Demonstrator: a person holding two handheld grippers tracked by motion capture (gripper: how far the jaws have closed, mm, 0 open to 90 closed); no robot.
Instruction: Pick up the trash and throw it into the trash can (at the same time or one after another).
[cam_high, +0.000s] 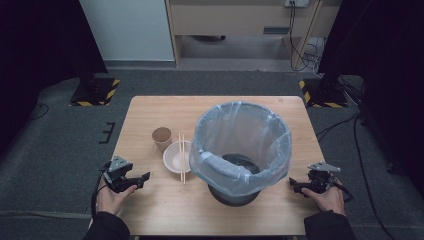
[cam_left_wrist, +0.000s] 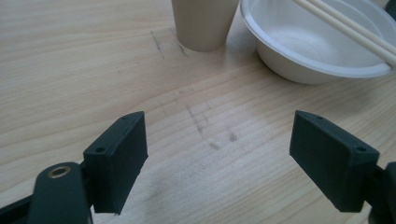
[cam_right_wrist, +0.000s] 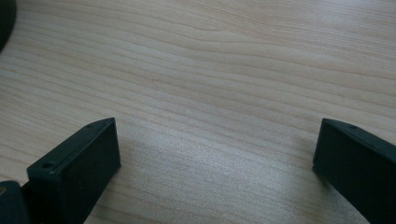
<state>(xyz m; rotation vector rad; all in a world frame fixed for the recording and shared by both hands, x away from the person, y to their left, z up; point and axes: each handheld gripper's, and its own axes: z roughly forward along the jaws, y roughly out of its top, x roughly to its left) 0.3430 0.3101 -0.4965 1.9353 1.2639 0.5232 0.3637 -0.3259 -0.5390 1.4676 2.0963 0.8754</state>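
Here the left gripper (cam_high: 142, 178) rests low on the wooden counter (cam_high: 150, 107), its jaws spread wide with bare wood between them. Nearest ahead stands a tan paper cup (cam_left_wrist: 204, 22), upright, just beside a white bowl (cam_left_wrist: 299, 51) with pale chopsticks (cam_left_wrist: 348, 29) lying across its rim. The right gripper (cam_high: 296, 186), jaws likewise apart and empty, sits beside a dark bin (cam_high: 235, 195) lined with a pale blue bag (cam_high: 240, 142).
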